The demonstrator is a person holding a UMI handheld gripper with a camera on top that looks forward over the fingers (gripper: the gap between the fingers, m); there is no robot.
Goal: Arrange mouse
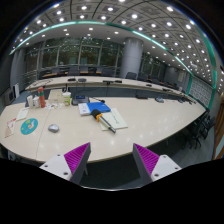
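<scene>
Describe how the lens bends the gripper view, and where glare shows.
Gripper view: fisheye distortion curves the table edge and the ceiling lights into arcs; glare sits on those lights; the tool, open with nothing between its fingers, looks enlarged at the bottom.

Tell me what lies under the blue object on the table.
The blue object rests on white papers on the table. Anything beneath the papers is hidden. The gripper is open, well short of it.

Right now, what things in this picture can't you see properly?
- Mouse: in the gripper view, none can be picked out on the table; everything there is too small.
- Blue thing: too small to name.
- Bottles: labels too small to read.
- Gripper: open, nothing between its fingers; only the tips show.
</scene>
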